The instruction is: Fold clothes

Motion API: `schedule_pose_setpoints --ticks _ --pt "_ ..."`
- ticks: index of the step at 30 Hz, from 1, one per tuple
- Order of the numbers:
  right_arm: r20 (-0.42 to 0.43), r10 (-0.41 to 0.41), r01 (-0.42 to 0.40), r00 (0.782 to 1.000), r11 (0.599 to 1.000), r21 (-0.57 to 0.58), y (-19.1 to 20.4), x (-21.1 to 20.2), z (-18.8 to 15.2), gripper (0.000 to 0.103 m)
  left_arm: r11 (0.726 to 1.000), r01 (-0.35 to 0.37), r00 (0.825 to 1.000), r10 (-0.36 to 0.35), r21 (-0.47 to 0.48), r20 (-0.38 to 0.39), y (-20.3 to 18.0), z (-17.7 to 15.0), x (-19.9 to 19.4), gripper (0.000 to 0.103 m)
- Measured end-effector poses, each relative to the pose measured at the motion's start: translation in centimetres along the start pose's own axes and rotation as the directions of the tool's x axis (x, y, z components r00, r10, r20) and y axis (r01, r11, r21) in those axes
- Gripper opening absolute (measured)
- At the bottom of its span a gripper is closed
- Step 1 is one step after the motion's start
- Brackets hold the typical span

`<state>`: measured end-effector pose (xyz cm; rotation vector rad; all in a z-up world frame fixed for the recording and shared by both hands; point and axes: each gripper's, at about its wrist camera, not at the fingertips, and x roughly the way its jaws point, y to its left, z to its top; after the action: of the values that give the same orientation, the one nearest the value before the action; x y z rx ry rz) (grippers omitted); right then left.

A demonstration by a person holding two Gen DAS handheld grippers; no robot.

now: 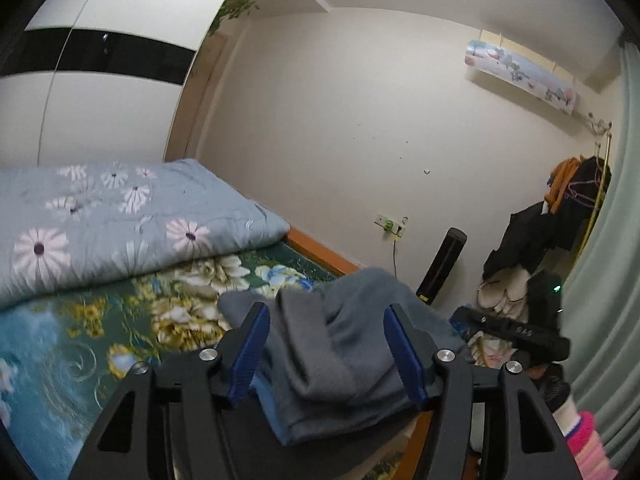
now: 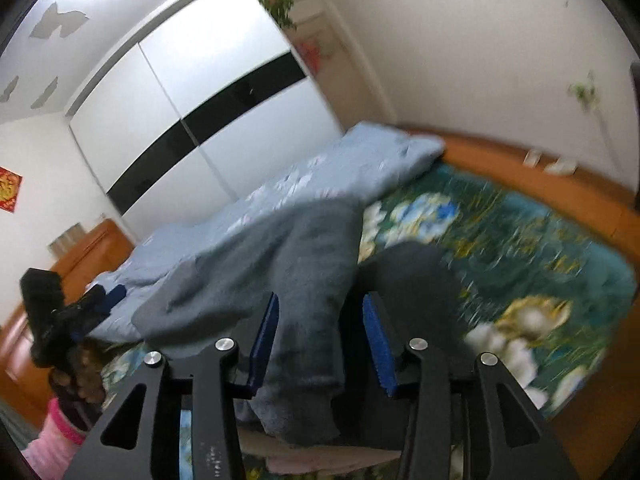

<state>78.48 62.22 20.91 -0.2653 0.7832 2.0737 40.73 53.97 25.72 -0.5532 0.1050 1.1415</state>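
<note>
A grey garment (image 1: 340, 348) with a blue lining lies bunched between the blue pads of my left gripper (image 1: 326, 356). The jaws stand wide on either side of the cloth and do not pinch it. In the right wrist view the same grey garment (image 2: 288, 280) hangs stretched above the floral bed sheet (image 2: 520, 240). It passes between the fingers of my right gripper (image 2: 320, 340), whose jaws are also apart. The view is blurred by motion. The other gripper shows at the right of the left wrist view (image 1: 520, 332) and at the left of the right wrist view (image 2: 60, 312).
A folded pale blue floral quilt (image 1: 100, 224) lies on the bed's far side. The wooden bed frame (image 1: 324, 256) runs along the wall. A white wardrobe (image 2: 208, 112) stands behind. Clothes hang on a rack (image 1: 560, 220) by a green curtain (image 1: 608, 280).
</note>
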Motion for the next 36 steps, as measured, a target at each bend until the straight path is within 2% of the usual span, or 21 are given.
schedule_pose_setpoints --ticks 3,8,12,15,17,18,20,22,24,25,26,31,36 --pt "0.009 -0.041 0.042 0.999 0.998 -0.054 2.9 1.0 0.8 0.045 1.0 0.002 0.999 -0.003 -0.009 -0.048 -0.4 -0.2 2.2 0.065" --pt "-0.032 -0.082 0.078 0.996 0.99 -0.118 4.8 2.9 -0.7 0.046 0.999 -0.021 0.985 0.015 -0.027 -0.174 0.4 -2.5 5.4 0.065" --pt "-0.064 -0.115 0.102 0.991 0.98 -0.168 6.1 4.4 -1.9 0.046 1.0 -0.025 0.988 0.024 -0.003 -0.154 0.2 -3.7 4.0 0.065" --pt "0.003 -0.119 0.118 0.993 0.977 -0.177 7.2 2.1 -2.6 0.046 1.0 -0.016 0.997 0.016 0.0 -0.081 -0.5 -4.3 1.1 0.069" --pt "0.043 -0.115 0.121 0.992 0.975 -0.188 8.2 0.6 -3.8 0.047 0.999 -0.032 0.998 0.032 0.016 -0.049 -1.1 -5.3 -0.5 0.077" --pt "0.056 -0.113 0.122 0.992 0.974 -0.192 8.9 -0.3 -4.7 0.05 0.999 -0.045 0.998 0.046 0.031 -0.042 -1.4 -6.2 -1.2 0.08" --pt "0.081 -0.11 0.124 0.991 0.972 -0.2 10.0 -1.6 -6.8 0.066 0.995 -0.078 0.996 0.079 0.06 -0.031 -2.1 -8.0 -2.5 0.084" --pt "0.093 -0.104 0.121 0.99 0.971 -0.208 10.9 -2.2 -9.1 0.067 0.991 -0.11 0.992 0.114 0.08 -0.044 -2.4 -10.2 -3.1 0.086" --pt "0.089 -0.106 0.123 0.99 0.97 -0.21 11.5 -2.3 -11.5 0.068 0.99 -0.114 0.991 0.119 0.082 -0.056 -2.4 -12.6 -3.6 0.093" --pt "0.093 -0.111 0.129 0.989 0.97 -0.207 11.8 -2.6 -12.6 0.078 0.991 -0.111 0.991 0.116 0.078 -0.059 -2.4 -13.8 -3.9 0.101" --pt "0.093 -0.117 0.134 0.989 0.97 -0.202 12.1 -2.7 -13.9 0.091 0.991 -0.112 0.991 0.116 0.072 -0.06 -2.3 -15.1 -4.2 0.103" --pt "0.073 -0.158 0.167 0.985 0.975 -0.148 12.6 -2.8 -18.8 0.103 0.991 -0.135 0.987 0.134 -0.005 -0.092 -1.3 -20.2 -5.3 0.103" --pt "0.125 -0.28 0.295 0.952 0.948 -0.12 13.5 -4.2 -22.1 0.103 0.98 -0.193 0.974 0.185 -0.049 -0.135 -0.5 -23.3 -6.2 0.103"
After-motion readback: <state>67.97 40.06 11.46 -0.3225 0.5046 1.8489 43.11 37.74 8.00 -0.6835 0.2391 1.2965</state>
